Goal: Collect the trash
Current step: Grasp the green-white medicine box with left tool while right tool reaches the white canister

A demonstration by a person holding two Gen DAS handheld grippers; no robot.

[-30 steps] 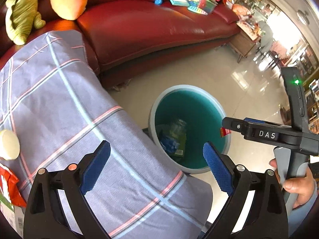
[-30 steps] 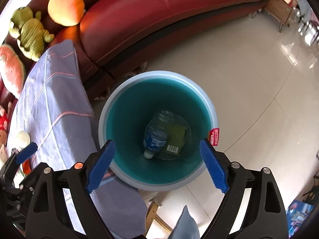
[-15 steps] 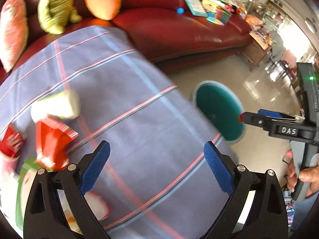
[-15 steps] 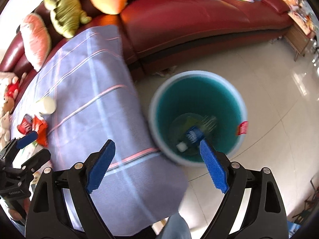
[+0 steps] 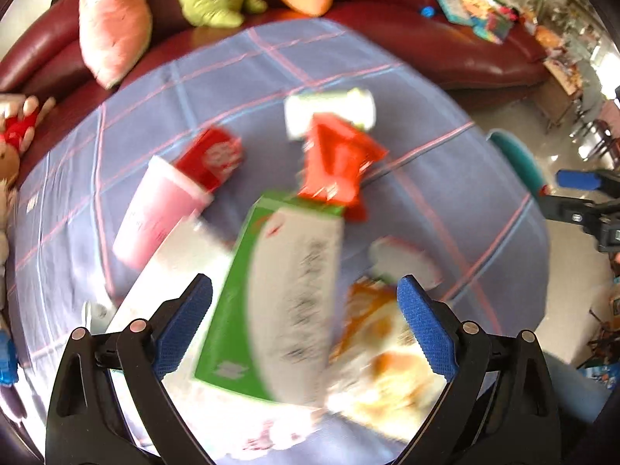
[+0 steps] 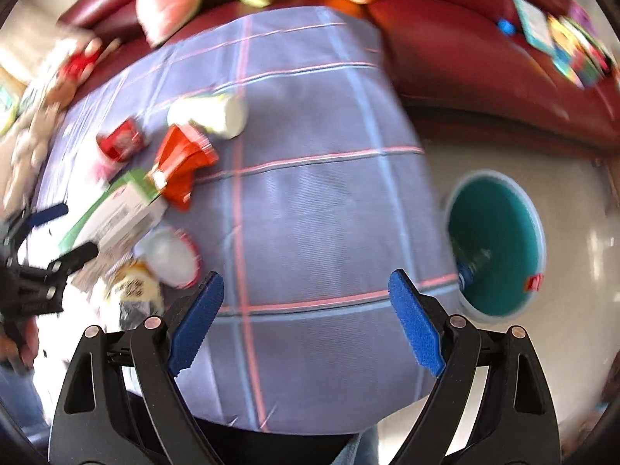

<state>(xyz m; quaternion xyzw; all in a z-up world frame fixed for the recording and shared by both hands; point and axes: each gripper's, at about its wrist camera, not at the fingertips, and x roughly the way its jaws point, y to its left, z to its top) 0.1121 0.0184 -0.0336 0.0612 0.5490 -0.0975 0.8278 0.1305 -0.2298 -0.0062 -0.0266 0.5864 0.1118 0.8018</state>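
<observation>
— Between my left claw (image 5: 304, 316)'s wide-spread blue pads, what do you see?

— Nothing gripped. They stand wide above the green-and-white carton (image 5: 271, 294), which lies flat on the checked cloth (image 5: 445, 178) covering the surface. I use that carton as my landmark. Just beside it, on the side of the right-hand pad, lies an orange-and-white wrapper (image 5: 383, 352), blurred. A white lid with a red rim (image 5: 403, 259) sits beyond that wrapper, near the carton's long edge.

— And past the carton's far end?

— A red packet (image 5: 337, 166) touches or overlaps that end, and a white roll-shaped thing (image 5: 329, 112) lies just behind the packet. On the carton's other flank a pink cup (image 5: 155, 209) lies on its side, with a small red pack (image 5: 211, 157) at its mouth. Motion blur keeps me from reading any print.

— Your right claw (image 6: 306, 321)?

— Also wide, holding nothing, over bare cloth well apart from the carton. From its camera the trash is bunched around the carton on the surface's far left side.

— The bin?

— A teal bin (image 6: 500, 240) stands on the floor (image 6: 581, 255) off the surface's edge, on the opposite side from the carton; a bottle (image 6: 467, 271) shows inside it. Behind the surface runs a dark red sofa (image 6: 465, 62) with plush toys (image 5: 112, 23).
</observation>
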